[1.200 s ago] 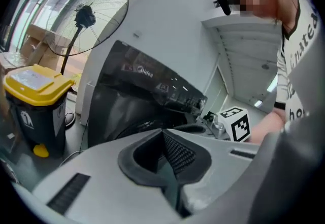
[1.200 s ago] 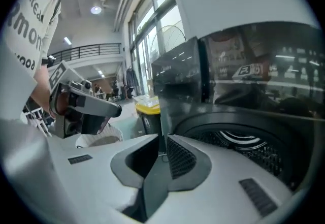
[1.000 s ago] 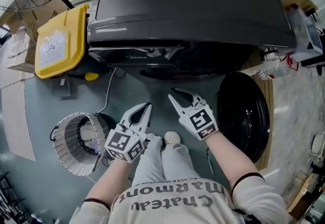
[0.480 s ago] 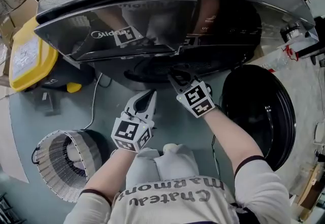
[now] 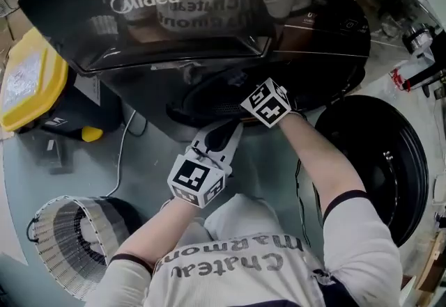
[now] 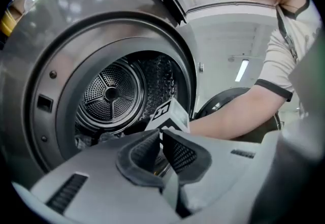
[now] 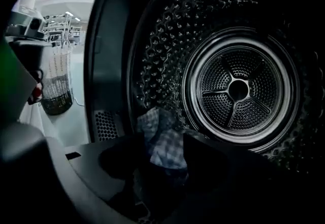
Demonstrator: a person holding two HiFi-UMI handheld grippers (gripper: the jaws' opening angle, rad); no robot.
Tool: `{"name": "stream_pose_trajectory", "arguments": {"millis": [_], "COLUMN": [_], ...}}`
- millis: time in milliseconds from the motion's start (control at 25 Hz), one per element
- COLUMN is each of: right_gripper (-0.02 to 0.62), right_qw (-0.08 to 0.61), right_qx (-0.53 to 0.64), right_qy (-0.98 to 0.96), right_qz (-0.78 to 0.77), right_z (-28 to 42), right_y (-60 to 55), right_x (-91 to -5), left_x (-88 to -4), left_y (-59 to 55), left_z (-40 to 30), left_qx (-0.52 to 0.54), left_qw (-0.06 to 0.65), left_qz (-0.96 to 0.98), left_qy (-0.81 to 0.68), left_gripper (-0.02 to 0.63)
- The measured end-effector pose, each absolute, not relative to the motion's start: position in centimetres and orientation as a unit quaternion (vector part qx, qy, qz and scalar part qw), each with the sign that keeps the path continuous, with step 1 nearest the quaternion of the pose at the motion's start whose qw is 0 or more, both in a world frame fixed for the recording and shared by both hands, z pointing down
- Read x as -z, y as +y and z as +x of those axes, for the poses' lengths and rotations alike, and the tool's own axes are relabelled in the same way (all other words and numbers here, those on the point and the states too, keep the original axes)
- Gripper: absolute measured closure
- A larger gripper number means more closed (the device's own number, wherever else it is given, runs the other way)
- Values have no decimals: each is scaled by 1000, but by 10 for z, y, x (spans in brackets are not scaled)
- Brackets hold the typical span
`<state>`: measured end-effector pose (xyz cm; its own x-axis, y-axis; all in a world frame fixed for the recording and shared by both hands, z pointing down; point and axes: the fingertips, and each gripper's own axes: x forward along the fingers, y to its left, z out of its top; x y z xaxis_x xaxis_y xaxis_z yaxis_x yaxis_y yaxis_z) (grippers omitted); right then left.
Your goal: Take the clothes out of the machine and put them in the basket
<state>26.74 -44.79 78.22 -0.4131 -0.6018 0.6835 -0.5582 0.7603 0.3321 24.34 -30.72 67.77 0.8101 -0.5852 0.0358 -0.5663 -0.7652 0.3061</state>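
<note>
Clothes (image 7: 155, 122) sit ungripped between jaws of the right tongs (image 7: 163, 154), just opening wide; left tongs (image 6: 161, 136) closed, empty.

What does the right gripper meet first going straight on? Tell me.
Probably the checked cloth low in the drum. The right gripper has jaws that have just been opening, and the cloth shows between them, not gripped; depth is unclear.

The door (image 5: 380, 159) is swung aside to the right, leaving the drum (image 6: 109, 93) mouth open; the person's right arm (image 6: 233, 114) crosses its right side, and checked cloth (image 7: 165, 141) lies on its floor
</note>
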Motion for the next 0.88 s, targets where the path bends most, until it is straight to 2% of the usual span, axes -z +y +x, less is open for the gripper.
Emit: {"name": "stream_pose_trajectory", "arguments": {"millis": [80,200,440,560,680,760,880], "right_gripper": [296,291,264,266,320,449,514], "right_qw": [435,463,496,515,524,528,533], "right_qx": [21,9,-24,-103,-121,-90,-37], "right_qy": [-831,-813,-779,-771,-766,-766,-762], "right_qz": [346,353,383,359,352,355,367], "right_z": [267,265,275,275,275,272,270], "right_y": [-464,-486,-512,-505,-504,-506,-510], "right_x": [-795,-814,-837,-855,-864,-863,-855], "left_x": [-683,-693,-703,-712,-714,-710,-705], "left_y": [-303,-293,-287,-288,-288,-288,-290], "left_z": [244,235,217,210,205,203,202], "left_qx": [35,21,18,11,11,18,26], "left_qw": [137,123,146,144,144,145,140], "left_qz": [946,949,941,938,935,934,933], "left_qy": [-292,-290,-304,-314,-323,-326,-330], "left_gripper": [595,595,595,595,595,595,595]}}
